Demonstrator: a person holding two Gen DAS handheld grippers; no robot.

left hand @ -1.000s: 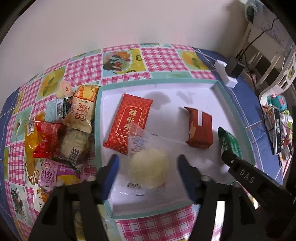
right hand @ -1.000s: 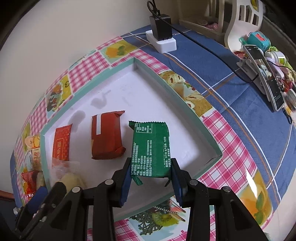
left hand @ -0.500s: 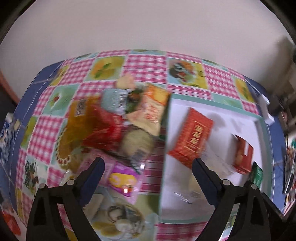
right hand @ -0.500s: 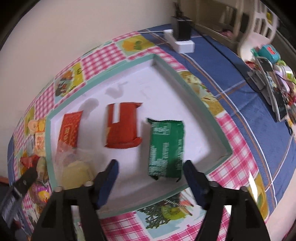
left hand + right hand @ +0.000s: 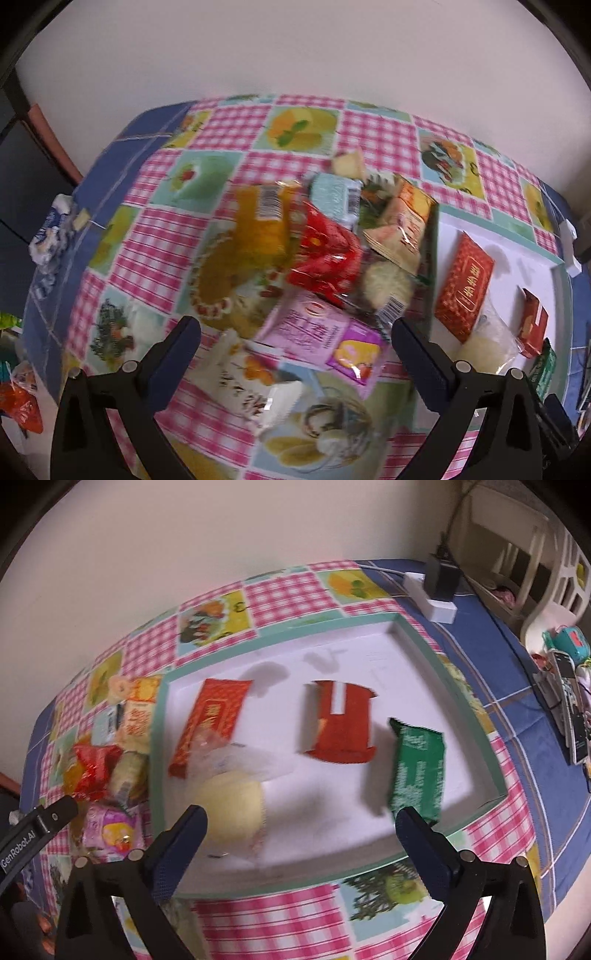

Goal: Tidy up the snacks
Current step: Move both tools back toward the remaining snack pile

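A white tray with a teal rim (image 5: 413,646) holds a flat red packet (image 5: 214,720), a clear-wrapped yellow bun (image 5: 231,808), a dark red packet (image 5: 341,723) and a green packet (image 5: 417,768). My right gripper (image 5: 299,825) is open and empty above the tray's near edge. My left gripper (image 5: 295,339) is open and empty over a pile of loose snacks left of the tray (image 5: 517,251): a pink packet (image 5: 321,332), a red packet (image 5: 325,258), an orange packet (image 5: 258,229) and a white packet (image 5: 255,387).
The table has a pink checked fruit-print cloth (image 5: 229,125) against a white wall. A white power strip with a black plug (image 5: 439,594) lies behind the tray. A phone and small clutter (image 5: 569,701) sit at the far right.
My right gripper opened and let go of the green packet, which now lies in the tray. My left gripper swung left from the bun to the snack pile and opened wider.
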